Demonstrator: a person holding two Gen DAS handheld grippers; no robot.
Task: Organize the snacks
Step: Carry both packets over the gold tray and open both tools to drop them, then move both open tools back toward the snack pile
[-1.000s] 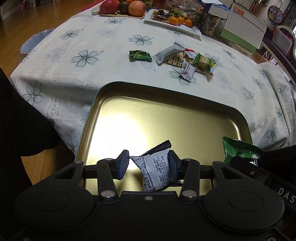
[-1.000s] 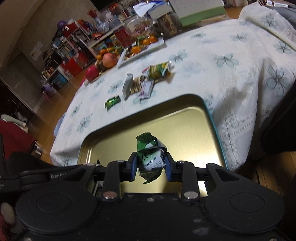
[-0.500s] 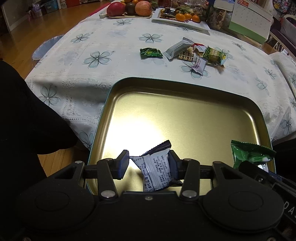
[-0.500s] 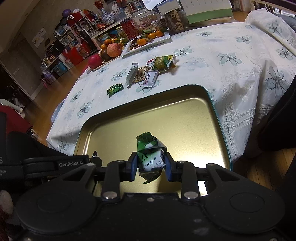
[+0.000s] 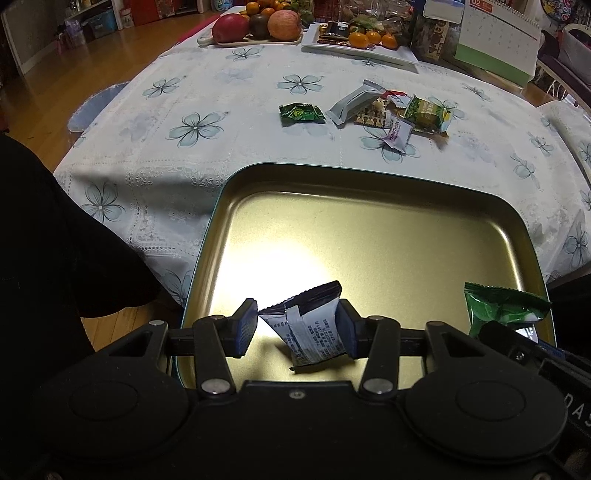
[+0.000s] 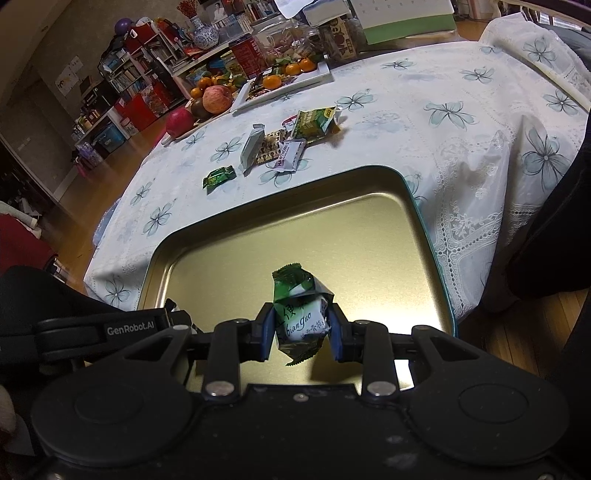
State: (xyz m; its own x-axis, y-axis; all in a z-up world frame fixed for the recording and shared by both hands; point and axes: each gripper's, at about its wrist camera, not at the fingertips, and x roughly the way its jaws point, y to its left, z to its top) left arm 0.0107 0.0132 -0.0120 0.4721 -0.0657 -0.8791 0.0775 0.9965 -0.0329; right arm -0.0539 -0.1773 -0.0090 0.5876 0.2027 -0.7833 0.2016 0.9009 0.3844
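Dim room, glare on the gold tray [image 5: 369, 236], perhaps overhead; edges bowed.

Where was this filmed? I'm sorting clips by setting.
Most likely a lived-in home, a dining or living room: a table under a flowered tablecloth, a tray of fruit and a desk calendar on it, crowded bookshelves behind.

Tray [image 5: 369, 206] glossy gold metal; tablecloth [image 5: 221, 92] matt lacy cloth; wrappers [image 5: 303, 113] shiny plastic.
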